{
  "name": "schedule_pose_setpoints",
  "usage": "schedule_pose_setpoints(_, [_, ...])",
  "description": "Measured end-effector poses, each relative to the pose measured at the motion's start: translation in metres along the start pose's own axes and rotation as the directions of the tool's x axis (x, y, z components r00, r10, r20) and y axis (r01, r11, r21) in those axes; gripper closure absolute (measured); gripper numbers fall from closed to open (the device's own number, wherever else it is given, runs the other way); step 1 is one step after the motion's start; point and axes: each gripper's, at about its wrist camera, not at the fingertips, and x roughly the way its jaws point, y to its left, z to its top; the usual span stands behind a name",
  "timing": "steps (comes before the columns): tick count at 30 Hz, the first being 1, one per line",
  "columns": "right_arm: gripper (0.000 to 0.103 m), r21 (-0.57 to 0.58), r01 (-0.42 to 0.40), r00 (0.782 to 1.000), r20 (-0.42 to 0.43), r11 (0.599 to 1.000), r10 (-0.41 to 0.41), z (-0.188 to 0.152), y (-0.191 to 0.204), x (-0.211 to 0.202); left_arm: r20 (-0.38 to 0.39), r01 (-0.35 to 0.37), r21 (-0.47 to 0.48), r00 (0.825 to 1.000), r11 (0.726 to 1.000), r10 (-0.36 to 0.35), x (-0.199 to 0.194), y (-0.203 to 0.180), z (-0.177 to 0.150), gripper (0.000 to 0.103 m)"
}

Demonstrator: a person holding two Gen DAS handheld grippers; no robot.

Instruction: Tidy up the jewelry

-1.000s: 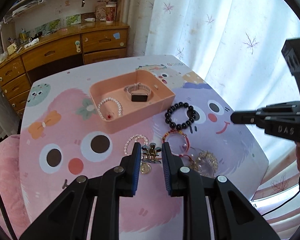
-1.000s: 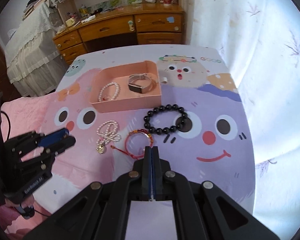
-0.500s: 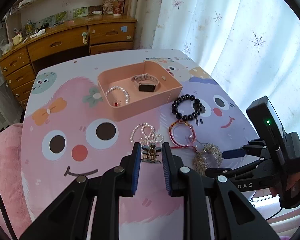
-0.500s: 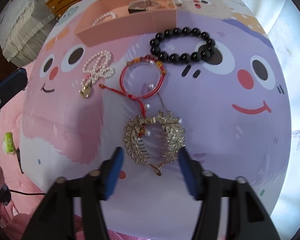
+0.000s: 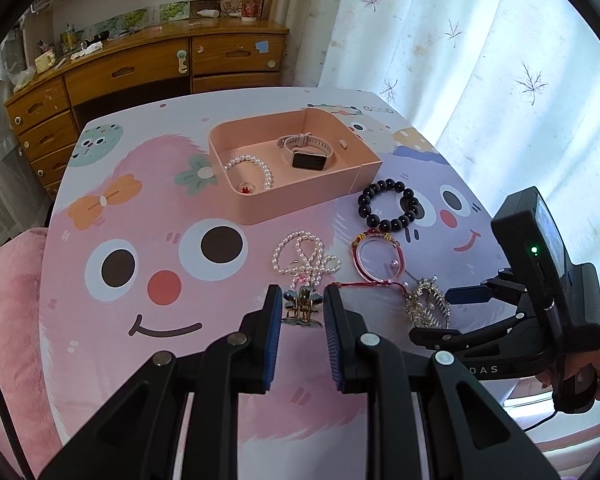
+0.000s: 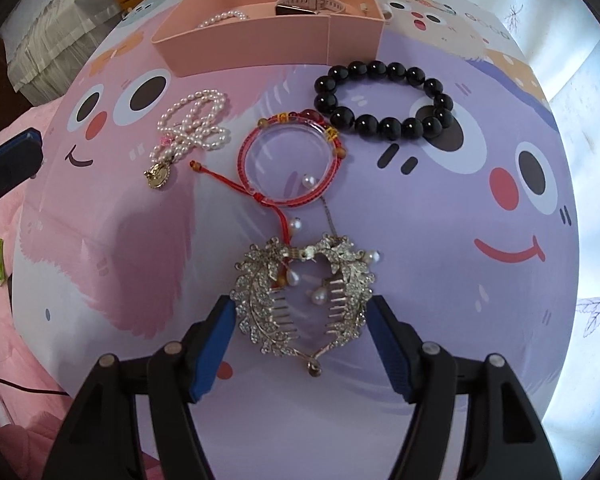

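A pink tray [image 5: 364, 168] [image 6: 260, 46] holds a pearl bracelet [image 5: 252, 170] and a watch [image 5: 306, 152]. Loose on the table lie a black bead bracelet [image 6: 384, 100] [image 5: 388, 206], a red cord bracelet [image 6: 292, 160] [image 5: 378, 258], a pearl necklace [image 6: 192, 126] [image 5: 304, 258] and a gold rhinestone hair comb [image 6: 304, 300] [image 5: 426, 308]. My right gripper [image 6: 302, 328] is open with its blue pads on either side of the hair comb; it also shows in the left wrist view [image 5: 460, 312]. My left gripper [image 5: 300, 312] is partly open around a small gold hair clip [image 5: 302, 306], apparently not touching it.
The round table [image 5: 140, 340] has a cartoon-face cover in pink and purple. A wooden dresser [image 5: 140, 72] stands behind it, white curtains [image 5: 460, 60] to the right, and pink bedding [image 6: 4, 320] at the near left edge.
My right gripper has opened wide and dropped low to straddle the hair comb. My left gripper has drawn back a little over the small clip.
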Motion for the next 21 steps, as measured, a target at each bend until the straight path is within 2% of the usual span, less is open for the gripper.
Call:
schedule_pose_setpoints(10, [0.039, 0.038, -0.069, 0.997, 0.016, 0.997, 0.069, 0.0, -0.016, -0.007, 0.001, 0.006, -0.003, 1.0, 1.0, -0.006, 0.004, -0.003, 0.004, 0.084])
schedule_pose_setpoints(15, [0.058, 0.019, -0.102, 0.992, 0.079, 0.995, 0.1, -0.007, -0.027, -0.023, 0.005, 0.008, 0.003, 1.0, 1.0, -0.008, 0.005, -0.006, 0.007, 0.084])
schedule_pose_setpoints(16, [0.071, 0.017, -0.111, 0.99, 0.091, 0.994, 0.109, -0.007, -0.028, -0.026, 0.006, 0.008, 0.003, 1.0, 1.0, -0.008, 0.005, -0.006, 0.008, 0.084])
schedule_pose_setpoints(17, [0.077, 0.018, -0.127, 0.988, 0.088, 0.992, 0.125, -0.006, -0.029, -0.026, 0.006, 0.009, 0.002, 1.0, 1.0, -0.009, 0.005, -0.006, 0.008, 0.084])
schedule_pose_setpoints(21, [0.077, 0.027, -0.139, 0.988, 0.077, 0.99, 0.137, -0.004, -0.033, -0.024, 0.01, 0.007, -0.001, 1.0, 1.0, -0.007, 0.006, -0.007, 0.011, 0.084])
